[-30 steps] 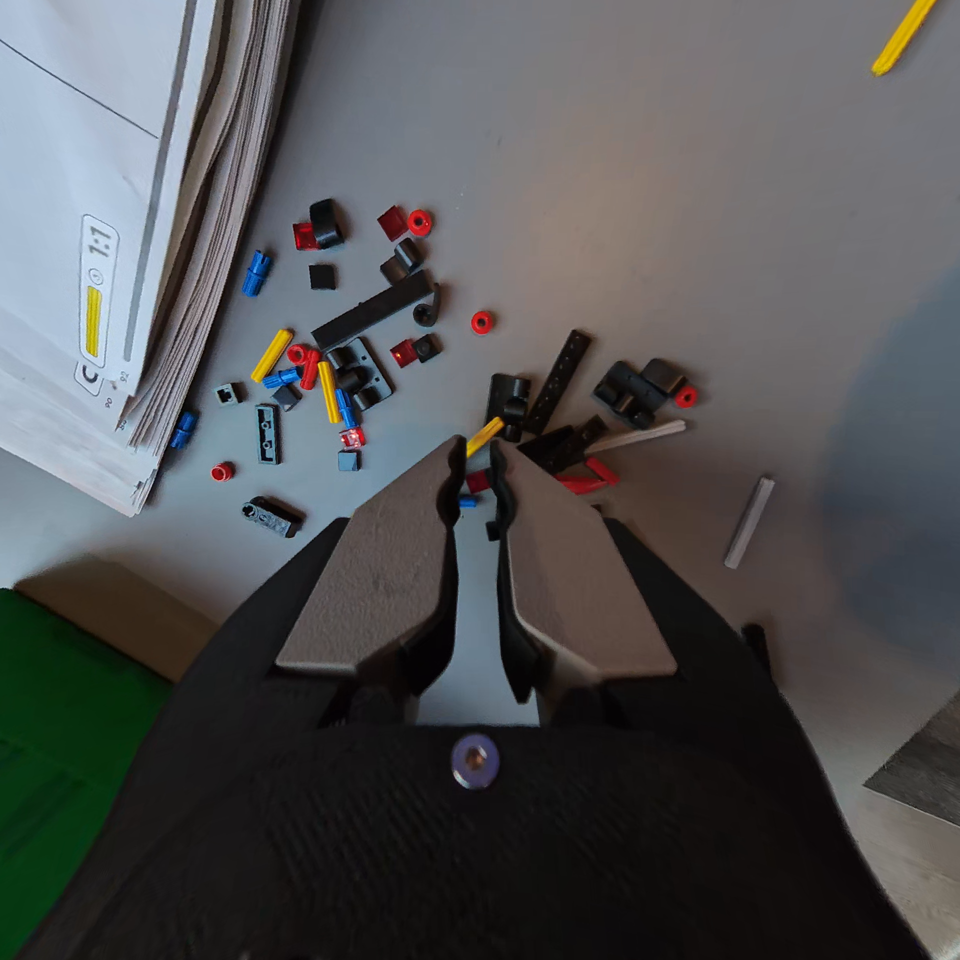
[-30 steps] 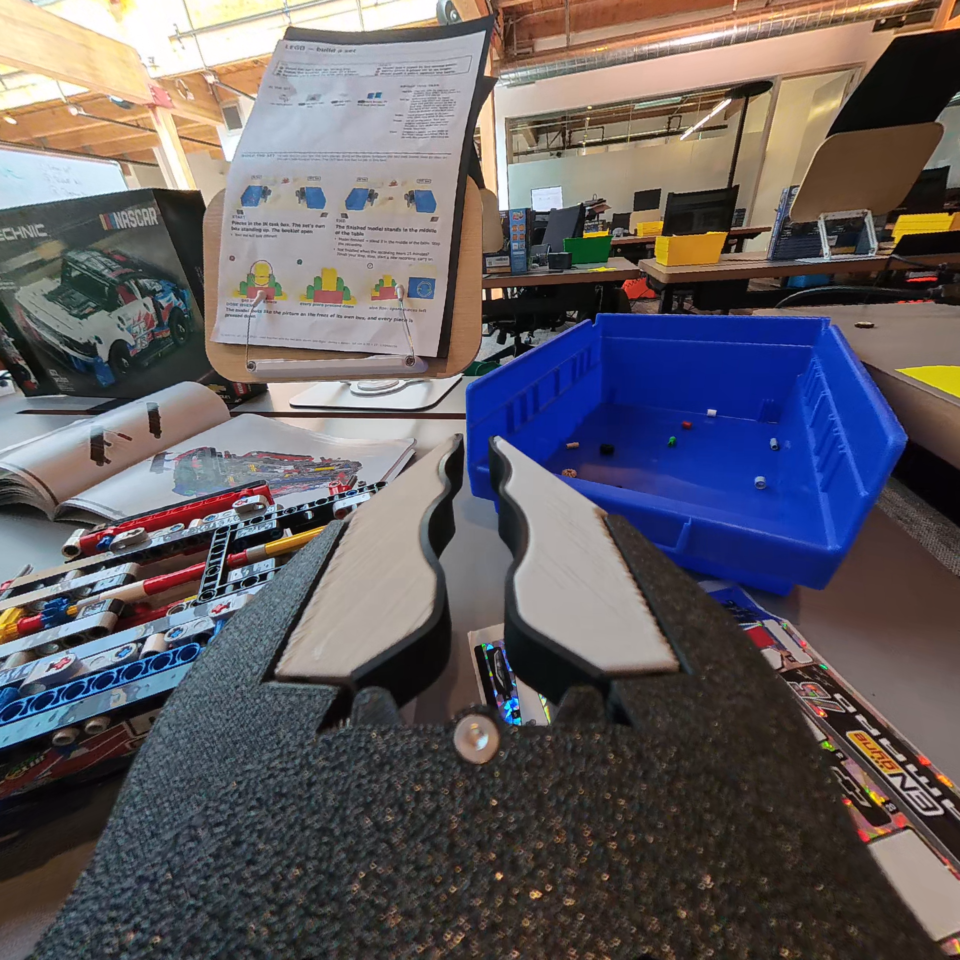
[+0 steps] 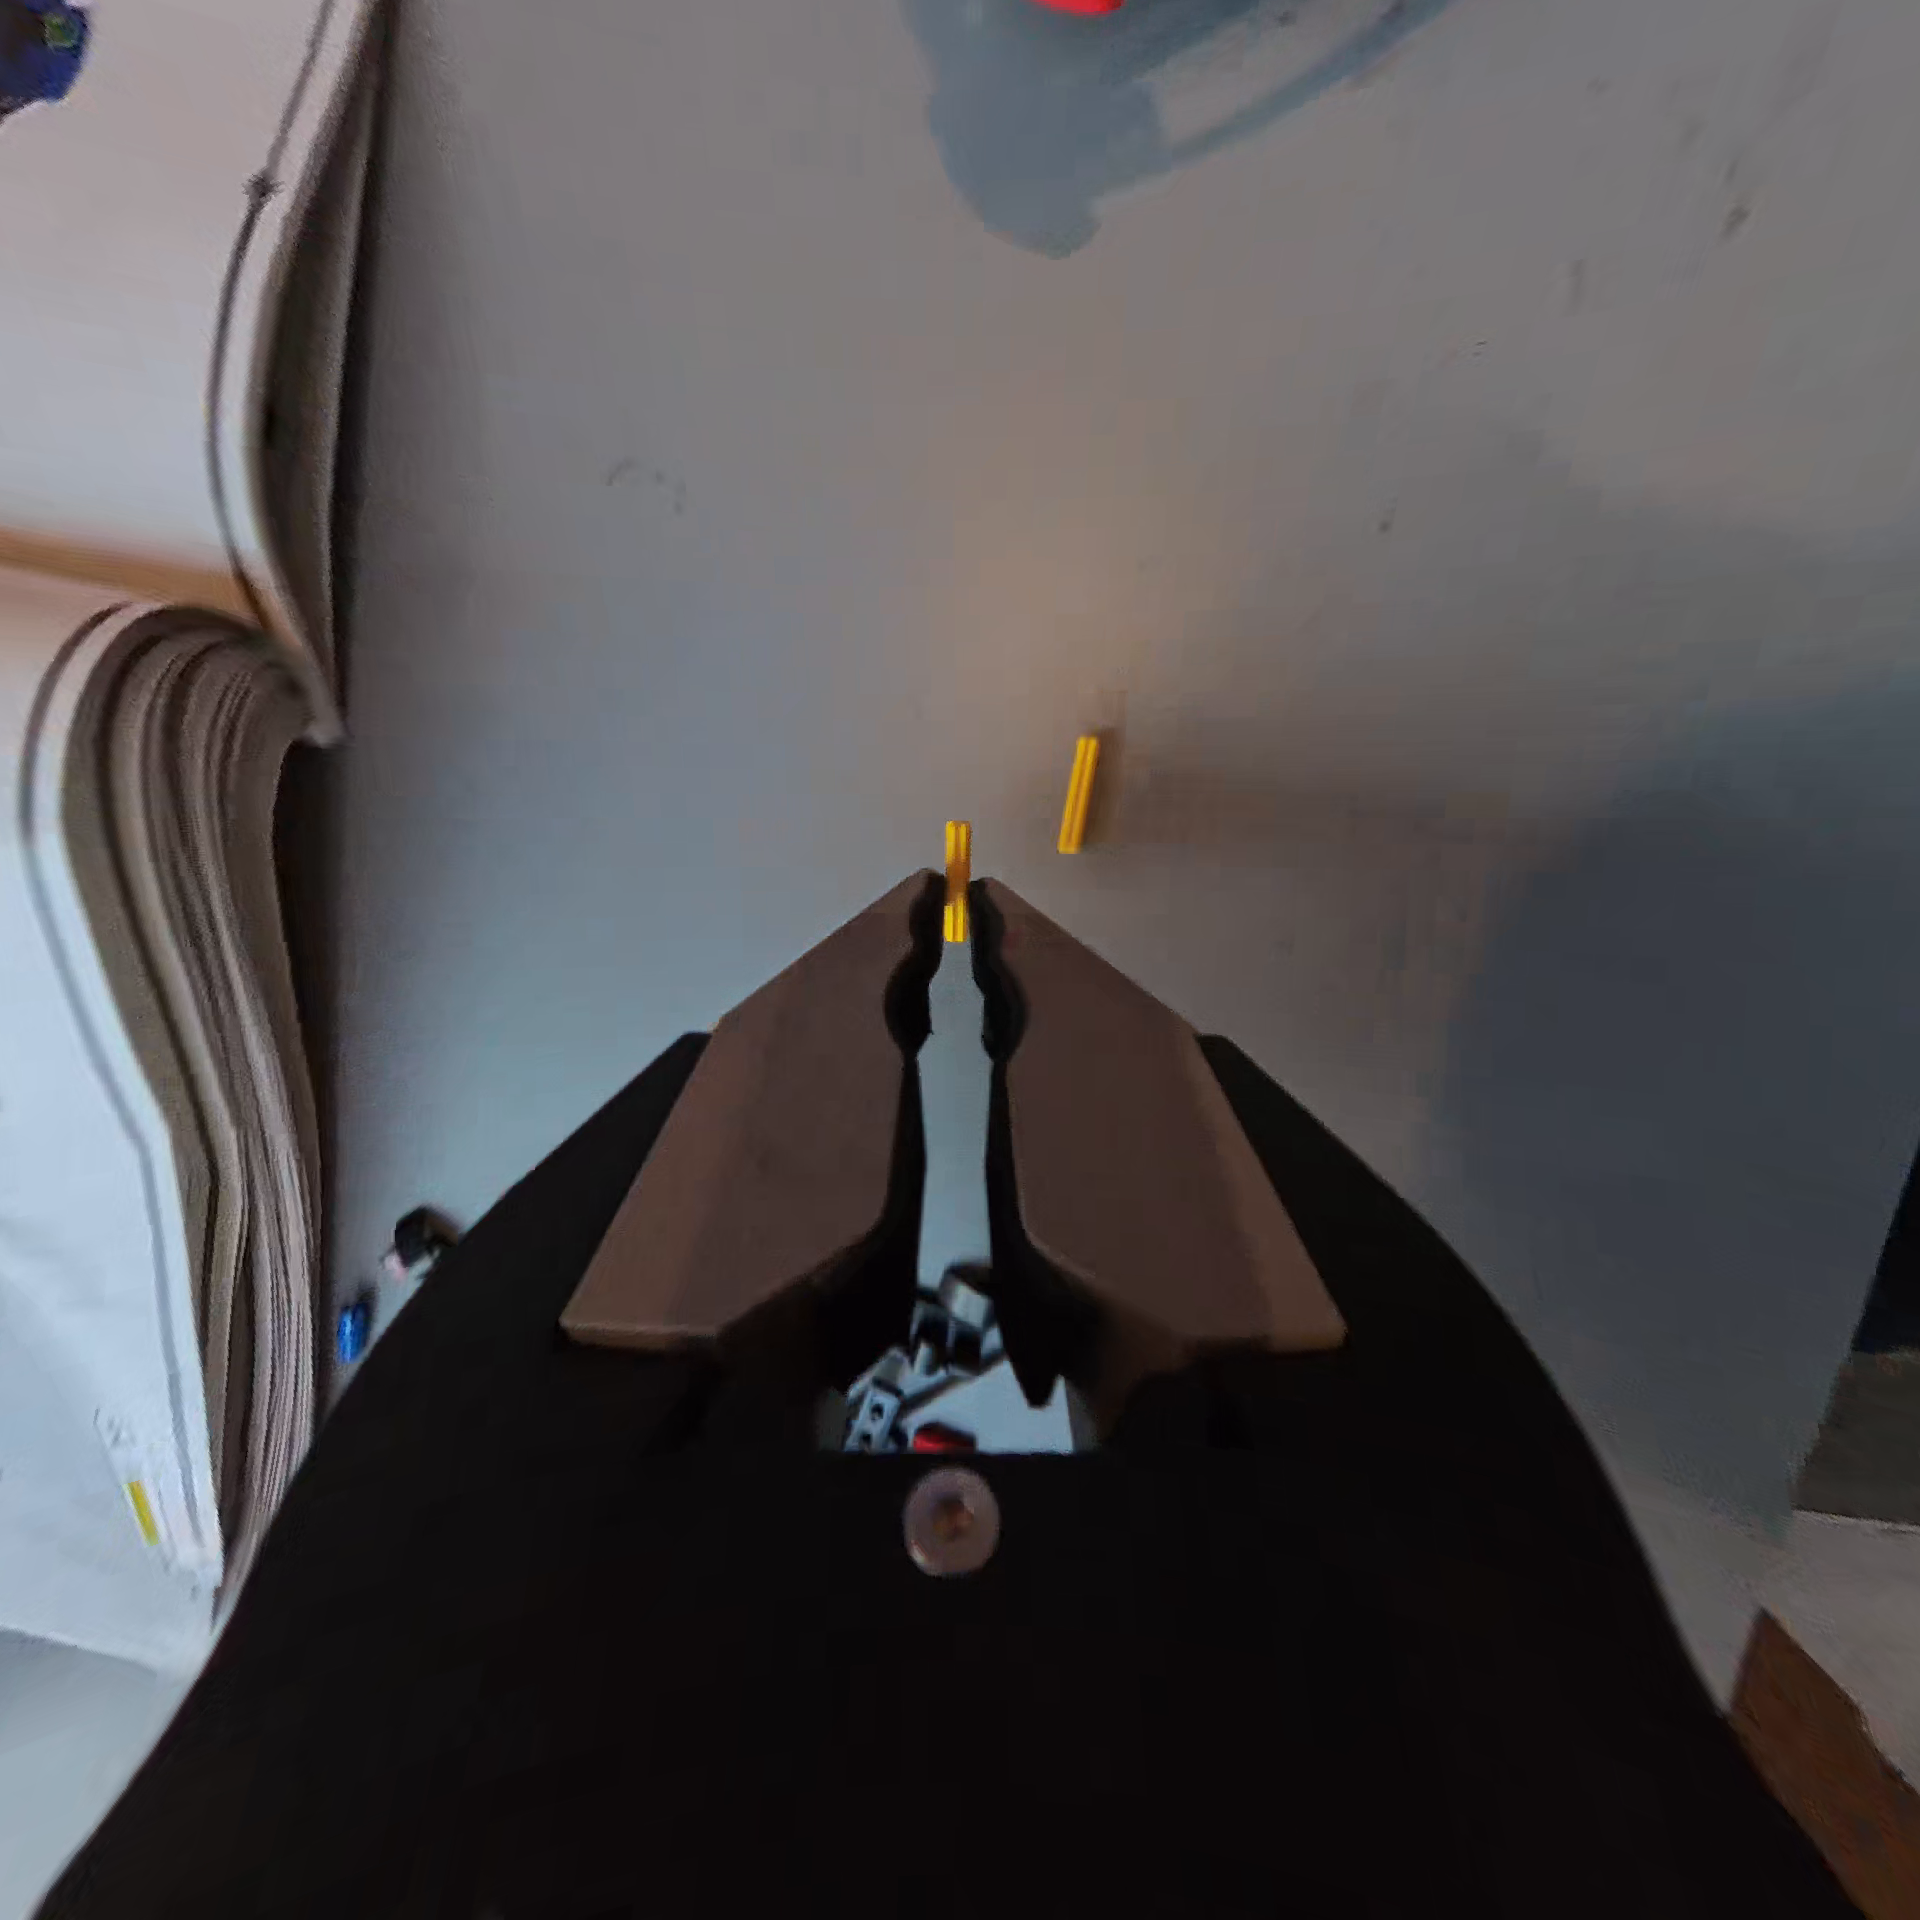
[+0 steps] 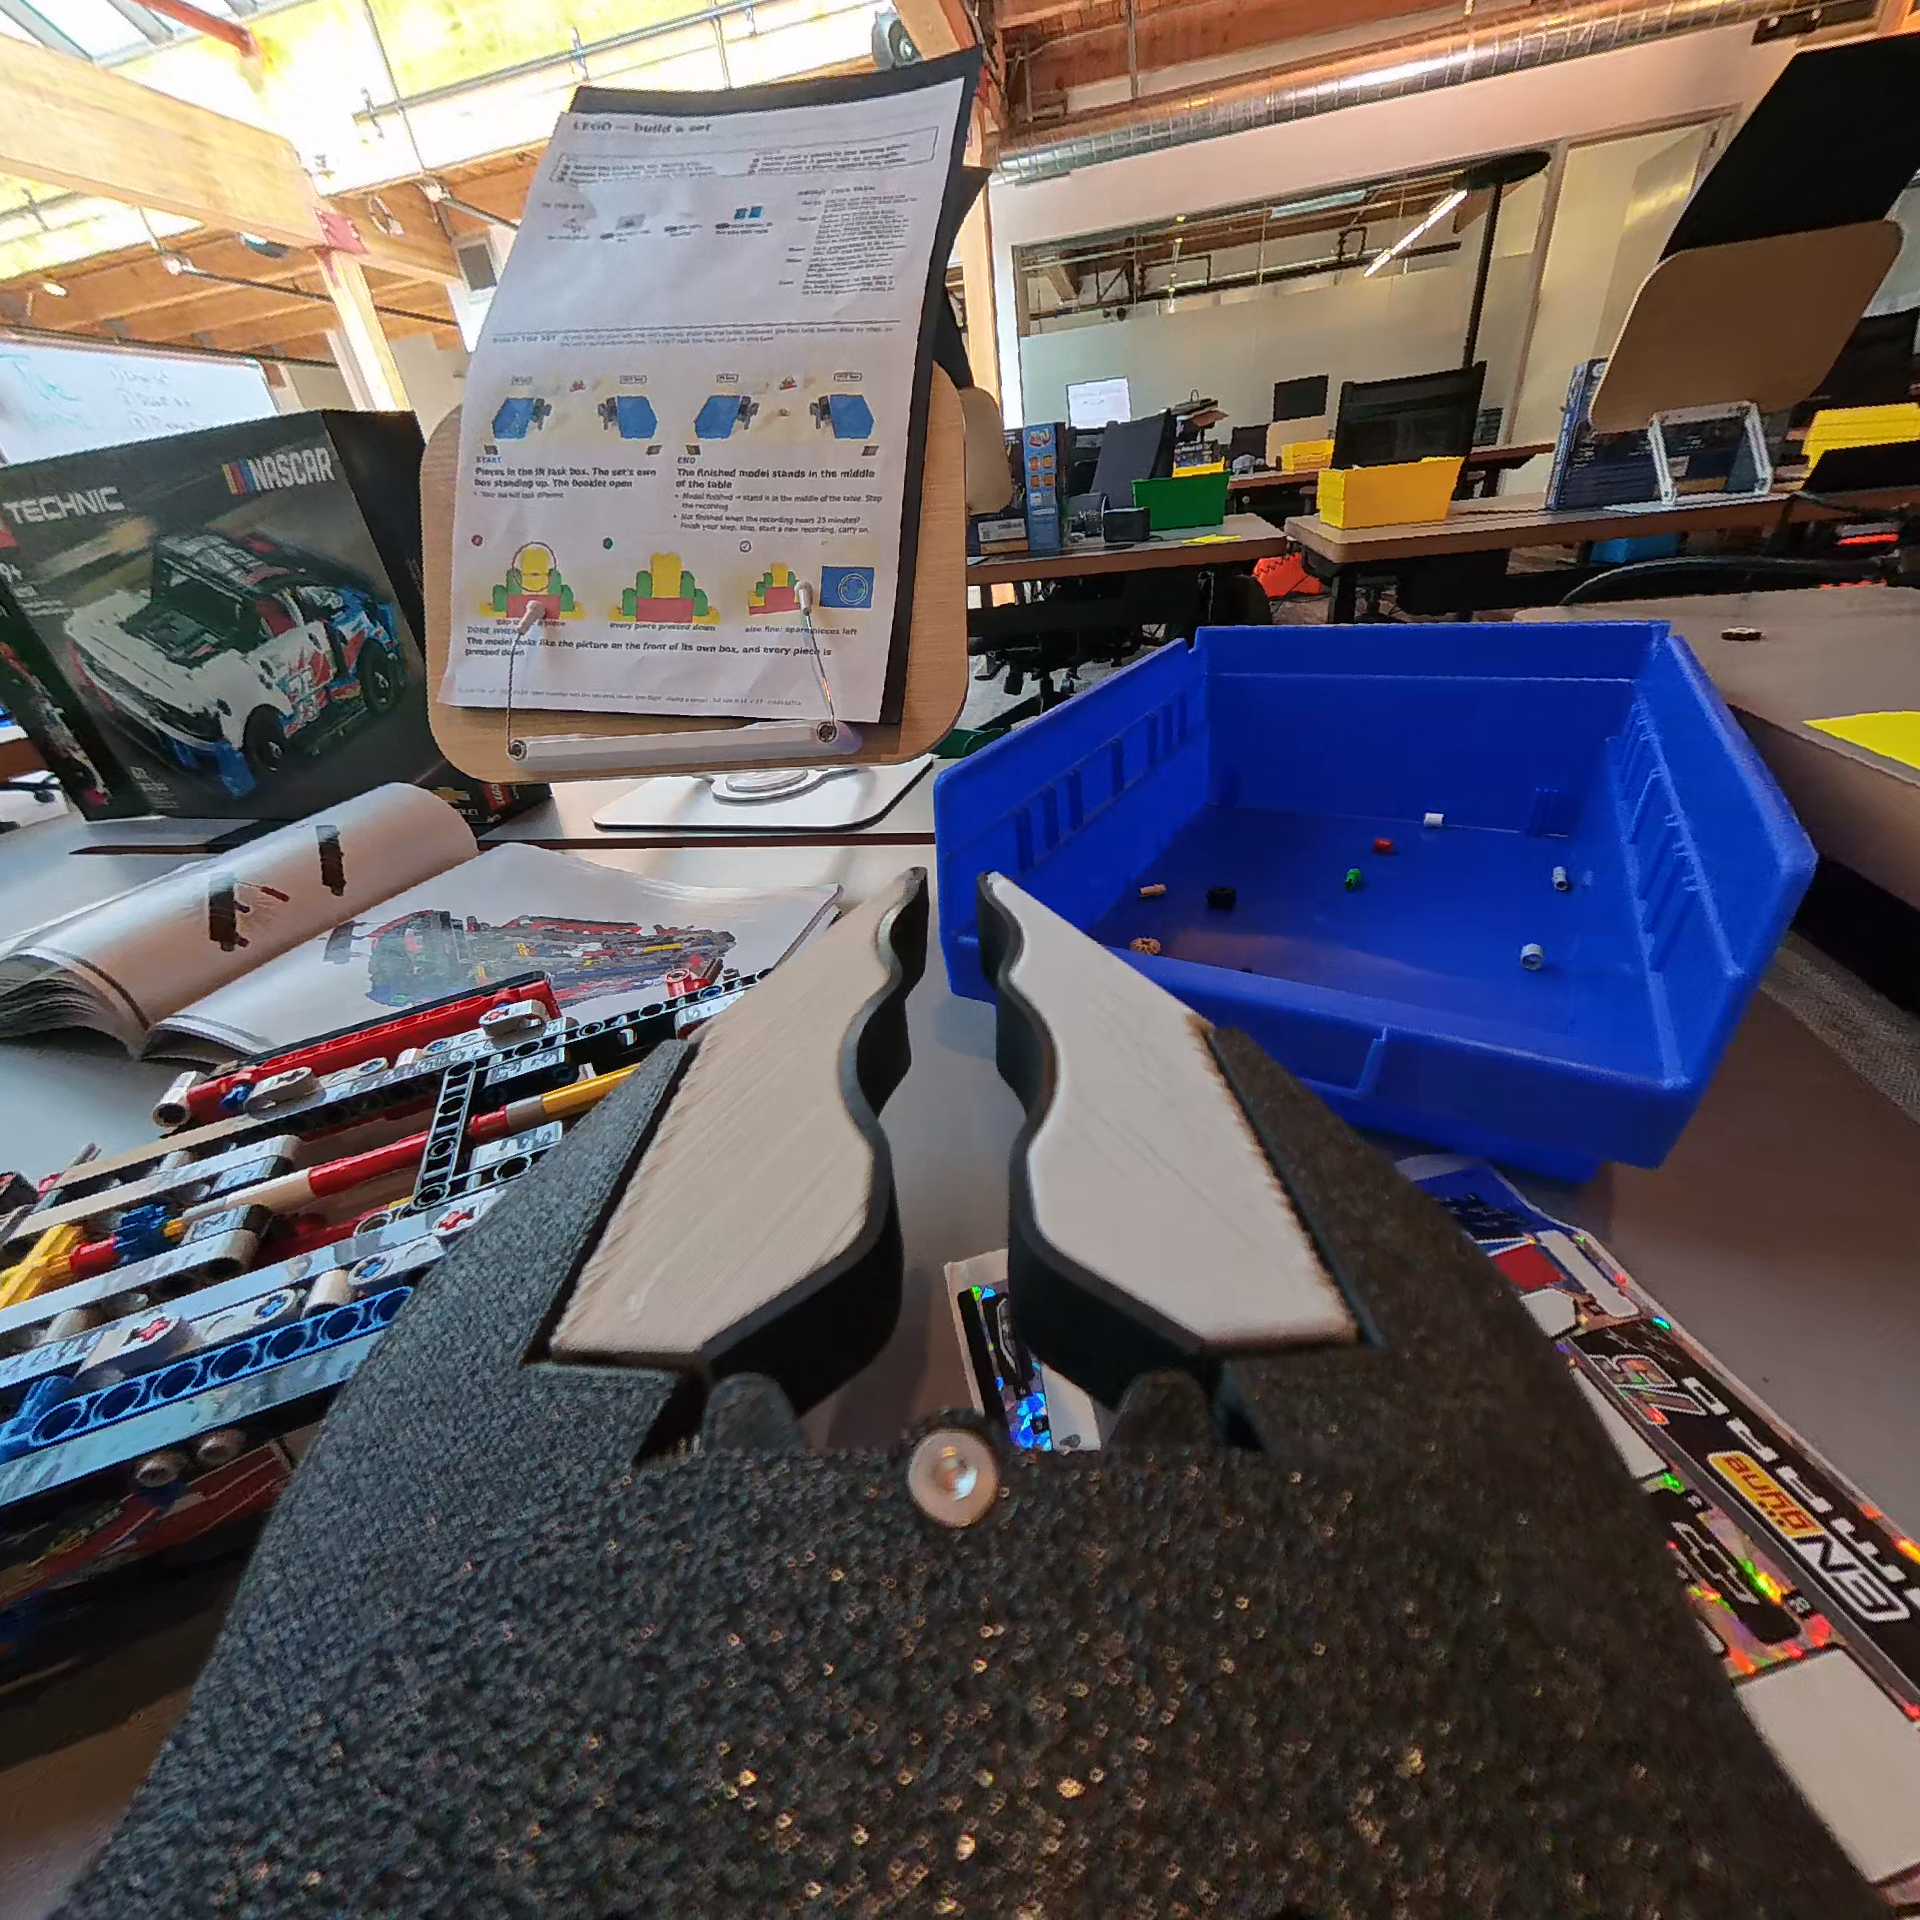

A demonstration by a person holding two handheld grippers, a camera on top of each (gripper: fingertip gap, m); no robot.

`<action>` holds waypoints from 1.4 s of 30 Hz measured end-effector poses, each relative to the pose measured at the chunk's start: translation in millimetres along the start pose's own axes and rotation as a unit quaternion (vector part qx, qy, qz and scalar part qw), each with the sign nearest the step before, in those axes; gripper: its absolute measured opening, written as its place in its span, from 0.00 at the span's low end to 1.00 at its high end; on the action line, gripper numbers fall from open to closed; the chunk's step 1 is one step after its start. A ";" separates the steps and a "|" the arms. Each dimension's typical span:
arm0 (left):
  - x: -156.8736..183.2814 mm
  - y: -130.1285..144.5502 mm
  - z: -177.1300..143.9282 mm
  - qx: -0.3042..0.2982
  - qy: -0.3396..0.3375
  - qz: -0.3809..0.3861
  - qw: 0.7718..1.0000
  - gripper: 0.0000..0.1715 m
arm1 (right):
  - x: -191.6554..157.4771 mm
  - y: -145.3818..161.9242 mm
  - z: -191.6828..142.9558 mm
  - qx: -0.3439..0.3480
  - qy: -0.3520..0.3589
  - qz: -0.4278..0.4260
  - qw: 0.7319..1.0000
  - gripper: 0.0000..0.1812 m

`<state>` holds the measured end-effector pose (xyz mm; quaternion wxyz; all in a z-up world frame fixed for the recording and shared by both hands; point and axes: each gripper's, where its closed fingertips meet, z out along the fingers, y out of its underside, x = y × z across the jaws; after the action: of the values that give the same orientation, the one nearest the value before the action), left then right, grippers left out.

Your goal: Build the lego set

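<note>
My left gripper (image 3: 956, 891) is shut on a short yellow axle (image 3: 957, 854), which sticks out past the fingertips above the grey table (image 3: 727, 520). A second yellow axle (image 3: 1077, 795) lies on the table just right of the tips. The pile of small loose pieces (image 3: 935, 1361) shows only through the gap behind the fingers. My right gripper (image 4: 953, 896) is slightly open and empty, hovering over the table. The partly built red, black and blue chassis (image 4: 312, 1195) lies to its left.
The open instruction booklet (image 3: 156, 935) lies at the left edge; it also shows in the right wrist view (image 4: 416, 935). A blue bin (image 4: 1455, 1049) with a few small parts stands at the right. A sticker sheet (image 4: 1714, 1455), the set's box (image 4: 208, 623) and a sheet on a stand (image 4: 707, 416) surround it. The tips of one gripper are about 45 cm away from the tips of the other.
My left gripper has closed on a yellow axle and moved forward, away from the pile, which now lies beneath it. The right gripper has barely moved.
</note>
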<state>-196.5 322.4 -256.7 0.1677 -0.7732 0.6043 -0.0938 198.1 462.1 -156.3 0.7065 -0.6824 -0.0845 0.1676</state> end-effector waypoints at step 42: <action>-82.4 10.6 -88.3 0.409 -0.225 -0.290 0.835 0.21 | -0.4 11.4 7.4 -0.040 0.040 -0.069 0.996 0.10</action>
<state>-257.6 386.9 -174.1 0.5652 -0.7736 0.2044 -0.2008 193.8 469.0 -167.2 0.6910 -0.7090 -0.1102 0.0876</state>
